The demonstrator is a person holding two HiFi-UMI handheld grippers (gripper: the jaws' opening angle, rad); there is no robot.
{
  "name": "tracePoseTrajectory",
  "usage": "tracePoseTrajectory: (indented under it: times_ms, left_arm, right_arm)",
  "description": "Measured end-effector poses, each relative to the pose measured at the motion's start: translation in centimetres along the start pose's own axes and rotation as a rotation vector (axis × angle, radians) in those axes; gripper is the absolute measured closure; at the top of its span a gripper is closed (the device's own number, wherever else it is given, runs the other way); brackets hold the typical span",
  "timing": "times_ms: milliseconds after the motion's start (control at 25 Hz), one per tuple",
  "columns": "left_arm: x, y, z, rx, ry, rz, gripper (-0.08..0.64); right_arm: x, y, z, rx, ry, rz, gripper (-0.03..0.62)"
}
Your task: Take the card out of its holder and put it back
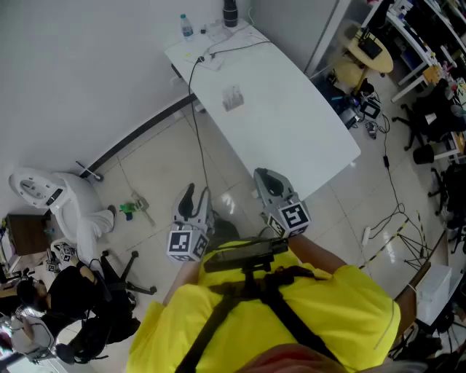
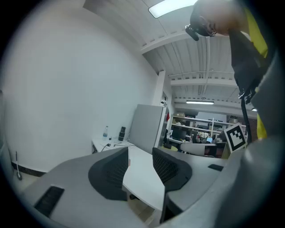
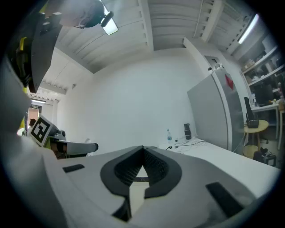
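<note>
My left gripper [image 2: 140,151] has its jaws standing apart with nothing between them; through the gap I see only the near corner of the table [image 2: 142,178]. My right gripper [image 3: 143,149] has its jaws closed tip to tip on nothing, with just a small triangular opening below the point where the pads meet.

In the head view both tools hang close in front of the yellow shirt, over the tiled floor [image 1: 153,175] and short of the table's near end. The left gripper [image 1: 196,198] and the right gripper [image 1: 266,179] sit near each other, side by side, both pointing towards the table [image 1: 291,124].

The holder [image 1: 231,97] stands on the table top, towards the far half, well apart from both sets of jaws and touched by neither. It reads as a small pale, see-through shape; I cannot tell the card inside it at this size.

Beyond it, at the table's far end by the wall, stand a bottle [image 1: 186,27] and a dark flask [image 1: 230,13]. A black cable [image 1: 195,109] runs from that end over the table edge and down to the floor.
</note>
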State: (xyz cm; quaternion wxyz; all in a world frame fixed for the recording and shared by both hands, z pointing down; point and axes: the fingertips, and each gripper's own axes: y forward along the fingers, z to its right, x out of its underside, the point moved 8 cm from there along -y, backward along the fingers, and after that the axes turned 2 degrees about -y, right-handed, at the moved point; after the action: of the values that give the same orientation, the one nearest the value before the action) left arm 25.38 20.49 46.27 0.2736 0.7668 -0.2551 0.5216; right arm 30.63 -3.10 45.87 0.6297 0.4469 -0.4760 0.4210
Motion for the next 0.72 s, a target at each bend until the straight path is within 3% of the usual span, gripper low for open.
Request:
tracePoseTrajectory:
  times_ms: [200,360,720]
  left_arm:
    - [-3.2,1.7,-8.6,0.029,0.018,0.003,0.402]
    - [-4.8,4.7,-13.5,0.089,0.021,-0.041,0.402]
    - [-7.0,18.1,-17.0,0.283,0.022,-0.068,0.391]
  right_arm:
    - [-2.1,8.2,-2.8,0.036,-0.041,0.03,0.591]
    - [-3.1,12.4,-3.3,0.119,-0.032,0.041,0.591]
    - [-3.3,17.9,2.6,0.305,0.012,-0.008,0.591]
